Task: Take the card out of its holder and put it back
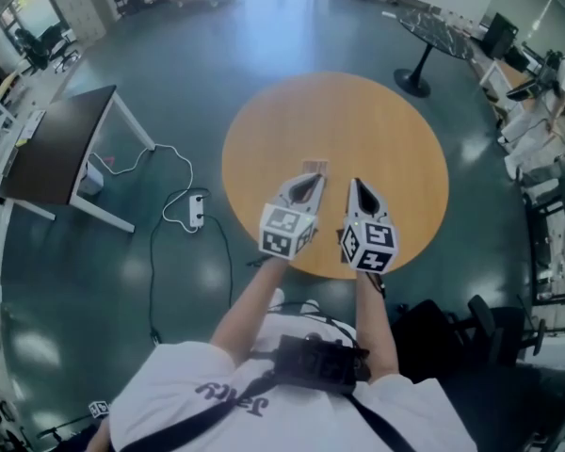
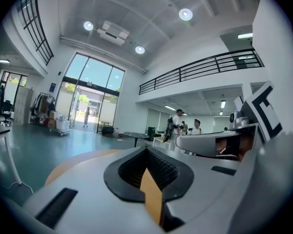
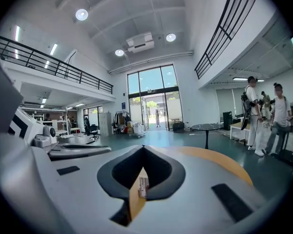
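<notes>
While held over the round wooden counter (image 1: 395, 139), left tongs (image 2: 147, 156) clamped on thin tan card (image 2: 152, 196), plain face, right tongs (image 3: 142, 154) clamped on tan piece (image 3: 135, 199) bearing white printed label.

2 arms reach forward; left gripper (image 1: 311, 181), right gripper (image 1: 358, 186) side by side, jaws clamped.

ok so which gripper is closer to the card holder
Left. The left gripper points at the card holder, its tip just short of it in the head view; the right gripper is off to the holder's right, with a gap between.
</notes>
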Available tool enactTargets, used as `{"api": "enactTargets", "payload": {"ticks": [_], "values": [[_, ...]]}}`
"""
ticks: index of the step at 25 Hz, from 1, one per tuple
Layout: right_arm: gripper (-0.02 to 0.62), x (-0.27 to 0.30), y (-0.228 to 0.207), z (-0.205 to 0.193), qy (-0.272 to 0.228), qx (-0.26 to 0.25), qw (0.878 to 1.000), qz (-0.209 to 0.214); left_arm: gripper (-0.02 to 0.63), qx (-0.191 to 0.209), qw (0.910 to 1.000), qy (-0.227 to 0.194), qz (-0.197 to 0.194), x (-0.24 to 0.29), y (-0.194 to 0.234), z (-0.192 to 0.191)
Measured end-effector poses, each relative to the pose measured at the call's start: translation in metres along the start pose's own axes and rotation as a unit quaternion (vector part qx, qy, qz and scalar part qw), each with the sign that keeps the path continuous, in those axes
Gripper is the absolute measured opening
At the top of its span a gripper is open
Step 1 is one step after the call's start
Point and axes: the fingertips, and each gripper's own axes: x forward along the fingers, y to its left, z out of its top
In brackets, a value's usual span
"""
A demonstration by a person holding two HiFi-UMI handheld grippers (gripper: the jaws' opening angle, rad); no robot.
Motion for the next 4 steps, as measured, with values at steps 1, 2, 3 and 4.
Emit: {"api": "enactTargets", "payload": {"ticks": [1, 2, 3, 4], "values": [[0.02, -0.0009, -0.0025, -0.001, 0.0, -0.001, 1.0, 0.001, 0.011, -0.003, 1.0, 0.001, 0.001, 0.0012, -0.0022, -0.0011], [0.02, -0.002, -0.0048, -0.0021, 0.001, -0.002, 1.0, 0.002, 0.011, -0.005, 1.0, 0.002, 0.002, 0.0019, -0.0043, -0.0024], [0.02, -0.0033, -0.0069, -0.0035, 0.002, -0.004, 1.0, 0.002, 0.011, -0.008, 1.0, 0.003, 0.003, 0.0022, -0.0063, -0.004], [0.02, -0.0048, -0.0088, -0.005, 0.003, -0.006, 1.0, 0.003, 0.01, -0.012, 0.9999, 0.004, 0.005, 0.0023, -0.0083, -0.0058]]}}
